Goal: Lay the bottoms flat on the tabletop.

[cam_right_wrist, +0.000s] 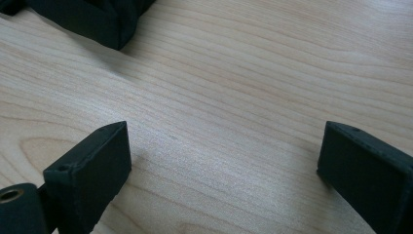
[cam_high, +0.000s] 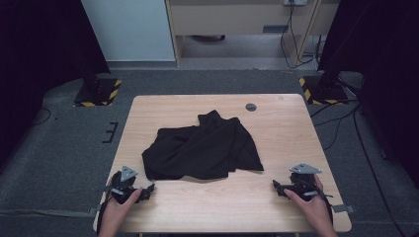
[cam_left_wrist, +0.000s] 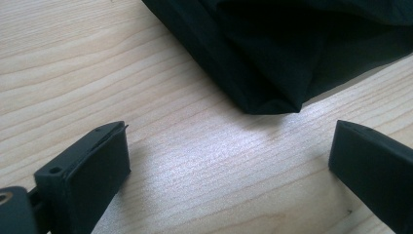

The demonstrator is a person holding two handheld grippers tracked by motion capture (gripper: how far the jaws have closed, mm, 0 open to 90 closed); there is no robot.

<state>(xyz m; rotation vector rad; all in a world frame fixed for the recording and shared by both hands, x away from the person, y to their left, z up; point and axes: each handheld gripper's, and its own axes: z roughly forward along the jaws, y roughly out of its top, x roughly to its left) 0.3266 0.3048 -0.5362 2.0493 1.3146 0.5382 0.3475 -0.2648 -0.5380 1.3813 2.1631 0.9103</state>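
Lying crumpled mid-table (cam_high: 276, 197) — black cloth (cam_high: 202, 148), hand-held grippers gaping, empty

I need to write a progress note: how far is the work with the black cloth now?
Nothing looks done: the black cloth lies crumpled mid-table. In hand: nothing; the left claw and right claw rest open near the front edge, apart from it. Left: grasping and handling the cloth.

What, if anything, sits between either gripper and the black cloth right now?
Nothing visible. Bare wooden table separates the left gripper from the black cloth, whose nearest corner lies just ahead of its open jaws. The right gripper, also open, faces the cloth's far corner across bare wood.
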